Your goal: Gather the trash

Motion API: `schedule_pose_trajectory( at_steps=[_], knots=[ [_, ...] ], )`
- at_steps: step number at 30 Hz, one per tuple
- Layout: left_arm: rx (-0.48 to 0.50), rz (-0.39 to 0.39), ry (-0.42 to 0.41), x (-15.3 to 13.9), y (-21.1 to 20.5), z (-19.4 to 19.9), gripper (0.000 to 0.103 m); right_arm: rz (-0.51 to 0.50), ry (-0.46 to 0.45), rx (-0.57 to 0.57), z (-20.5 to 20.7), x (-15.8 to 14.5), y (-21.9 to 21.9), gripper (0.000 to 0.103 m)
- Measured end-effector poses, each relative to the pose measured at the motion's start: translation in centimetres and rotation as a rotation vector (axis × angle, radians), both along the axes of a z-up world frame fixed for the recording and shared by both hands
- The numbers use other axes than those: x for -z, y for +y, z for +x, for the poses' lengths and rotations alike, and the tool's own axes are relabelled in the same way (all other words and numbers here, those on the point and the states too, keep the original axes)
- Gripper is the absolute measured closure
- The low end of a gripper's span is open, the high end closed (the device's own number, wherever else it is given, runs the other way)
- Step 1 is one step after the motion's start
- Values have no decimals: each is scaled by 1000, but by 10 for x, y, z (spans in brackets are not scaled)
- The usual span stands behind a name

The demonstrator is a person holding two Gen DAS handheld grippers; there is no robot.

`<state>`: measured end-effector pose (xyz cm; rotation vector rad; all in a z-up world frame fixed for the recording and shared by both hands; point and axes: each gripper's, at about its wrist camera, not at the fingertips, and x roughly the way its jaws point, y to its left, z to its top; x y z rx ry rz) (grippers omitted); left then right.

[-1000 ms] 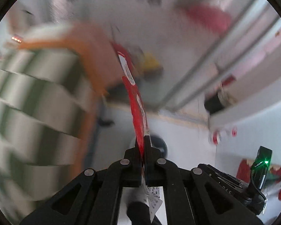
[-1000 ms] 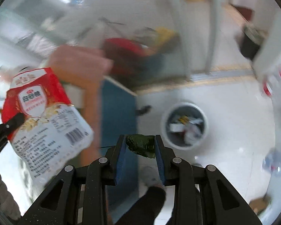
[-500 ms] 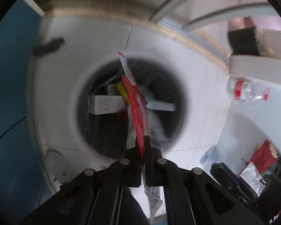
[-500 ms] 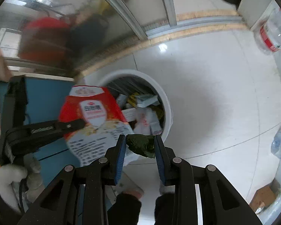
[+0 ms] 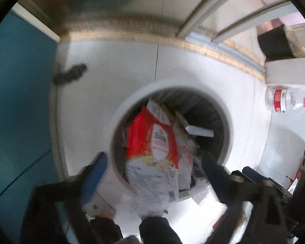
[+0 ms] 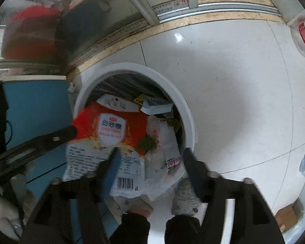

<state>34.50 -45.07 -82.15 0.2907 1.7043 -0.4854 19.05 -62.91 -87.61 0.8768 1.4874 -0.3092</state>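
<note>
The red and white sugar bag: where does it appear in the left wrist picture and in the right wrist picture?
Left wrist: the sugar bag is low in the centre, over the near rim.
Right wrist: the sugar bag is left of centre, over the near rim.
Shared landmark: the white trash bin.

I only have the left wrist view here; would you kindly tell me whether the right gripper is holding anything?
Observer: No. The right gripper is open. A green crumpled scrap sits loose over the white trash bin, touching neither of the fingers.
Operator: Thank you. Is any other trash on the floor nearby?
Observer: Yes. A small cardboard box lies on the floor at the right wrist view's lower right, apart from the bin.
</note>
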Motion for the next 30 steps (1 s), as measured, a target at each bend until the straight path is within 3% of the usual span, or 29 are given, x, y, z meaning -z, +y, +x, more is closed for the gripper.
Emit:
schedule_pose_trajectory(
  at_steps=[5, 7, 11, 16, 24, 30],
  knots=[
    [18, 42, -116, -53, 12, -12, 4, -92, 6, -41, -6, -41, 7, 6],
    [30, 57, -185, -87, 24, -25, 4, -145, 10, -60, -12, -66, 13, 0],
    [29, 69, -254, -149, 41, -53, 4, -234, 1, -94, -28, -128, 27, 0],
    [15, 60, -320, -217, 61, -83, 4, -348, -65, -111, -57, -233, 48, 0],
    [29, -20, -440, -368, 92, -145, 4, -474, -169, -68, -121, -398, 87, 0],
    [61, -97, -519, -459, 125, -190, 4, -558, -239, -18, -178, -513, 131, 0]
  ],
)
